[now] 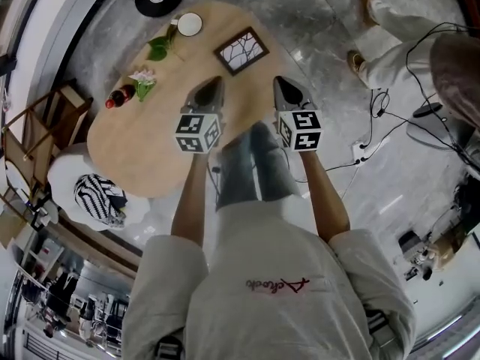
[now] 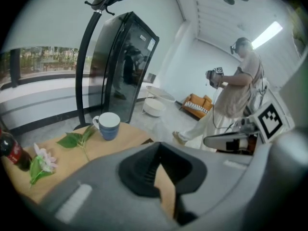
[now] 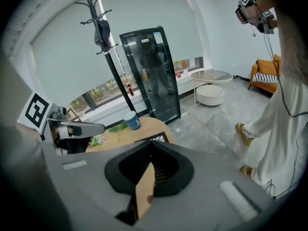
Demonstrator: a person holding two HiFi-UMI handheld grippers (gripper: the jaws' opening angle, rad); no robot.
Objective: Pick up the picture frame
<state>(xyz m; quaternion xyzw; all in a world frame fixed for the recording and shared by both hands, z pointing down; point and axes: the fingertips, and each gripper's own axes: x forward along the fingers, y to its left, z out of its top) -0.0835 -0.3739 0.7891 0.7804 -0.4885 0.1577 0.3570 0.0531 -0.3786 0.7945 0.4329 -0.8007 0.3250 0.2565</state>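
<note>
Beside the mug [image 1: 189,24] on the wooden surface [image 1: 142,152], the picture frame [image 1: 241,50] lies flat, probably light, stiff and glass-fragile, best pinched by its dark rim, while the left gripper [image 1: 216,82] and right gripper [image 1: 280,82] hold their fingers closed on nothing

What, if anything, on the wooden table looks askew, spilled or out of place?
Nothing looks spilled or broken. The bottle seems to lie on its side near the table's left end, with a loose flower beside it and a leafy sprig near the cup. The picture frame lies flat, turned at a slant.
</note>
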